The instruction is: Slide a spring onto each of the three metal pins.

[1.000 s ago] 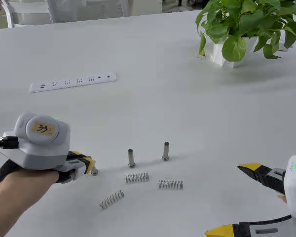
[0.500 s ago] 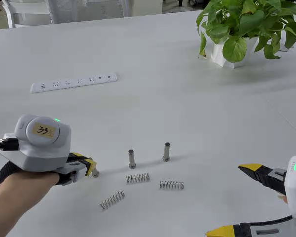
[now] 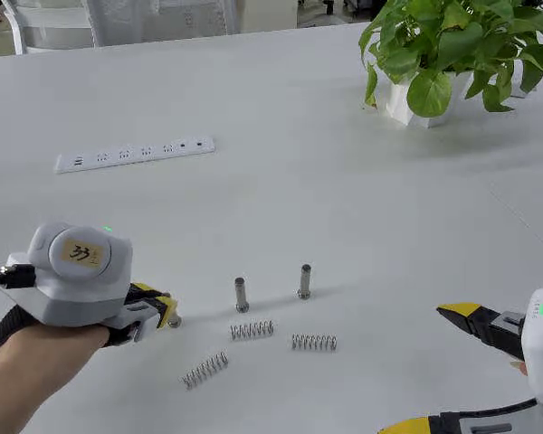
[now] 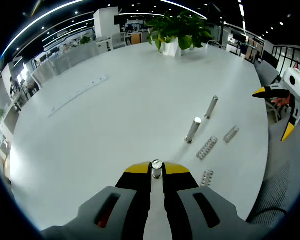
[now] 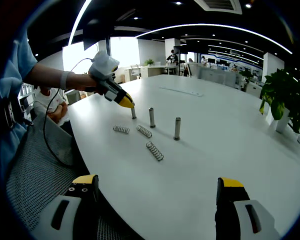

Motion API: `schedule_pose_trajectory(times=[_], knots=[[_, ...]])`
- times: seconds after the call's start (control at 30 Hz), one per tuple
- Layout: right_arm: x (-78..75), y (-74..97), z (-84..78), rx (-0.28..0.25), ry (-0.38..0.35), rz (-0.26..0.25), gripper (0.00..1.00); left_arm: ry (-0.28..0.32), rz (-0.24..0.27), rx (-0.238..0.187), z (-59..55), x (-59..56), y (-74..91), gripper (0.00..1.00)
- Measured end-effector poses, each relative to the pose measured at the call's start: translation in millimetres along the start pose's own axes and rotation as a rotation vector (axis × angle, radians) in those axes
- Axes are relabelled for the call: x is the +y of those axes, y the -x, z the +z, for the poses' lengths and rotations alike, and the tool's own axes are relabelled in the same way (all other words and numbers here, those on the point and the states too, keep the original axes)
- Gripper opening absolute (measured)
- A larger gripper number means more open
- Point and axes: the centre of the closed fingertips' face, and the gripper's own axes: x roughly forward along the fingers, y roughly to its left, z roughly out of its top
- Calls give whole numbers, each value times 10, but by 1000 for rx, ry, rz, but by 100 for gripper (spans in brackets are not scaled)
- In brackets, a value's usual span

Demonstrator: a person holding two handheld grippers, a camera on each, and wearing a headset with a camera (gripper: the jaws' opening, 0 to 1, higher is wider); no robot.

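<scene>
My left gripper (image 3: 167, 311) is shut on a short metal pin (image 4: 156, 165), which stands upright on the white table at the left. Its round top shows between the yellow tips (image 4: 140, 169). Two more pins (image 3: 241, 295) (image 3: 305, 280) stand free just to the right. Three springs lie flat in front of them: one (image 3: 252, 330) below the middle pin, one (image 3: 314, 342) to its right, one (image 3: 204, 369) slanted at the lower left. My right gripper (image 3: 445, 372) is open at the lower right, well clear of the springs, with nothing between its fingers (image 5: 84, 183).
A white power strip (image 3: 134, 153) lies at the back left. A potted plant (image 3: 452, 54) stands at the back right. Chairs (image 3: 45, 23) stand beyond the table's far edge. A person sits past the table's edge in the right gripper view (image 5: 52, 107).
The head view has shifted slightly. The left gripper stays shut on its pin, and the pins and springs have not moved.
</scene>
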Motion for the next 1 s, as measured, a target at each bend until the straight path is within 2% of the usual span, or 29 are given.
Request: schedule_pose_trajectory(times=[0.27, 0.47, 0.67, 0.73, 0.8, 1.0], knots=[[6, -3, 3, 1, 0, 3, 99, -11, 2, -1, -8, -4, 10, 5], [16, -5, -7, 4, 0, 5, 99, -10, 4, -8, -16, -7, 6, 12], [18, 0, -6, 4, 4, 4, 99, -12, 2, -19, -18, -24, 6, 24], [18, -1, -1, 3, 4, 4, 99, -42, 0, -25, -18, -36, 5, 34], [14, 1, 4, 0, 1, 3, 99, -39, -2, -32, -22, -35, 1, 45], [0, 7, 21, -9, -6, 0, 99, -10, -47, -59, -60, -96, 12, 64]])
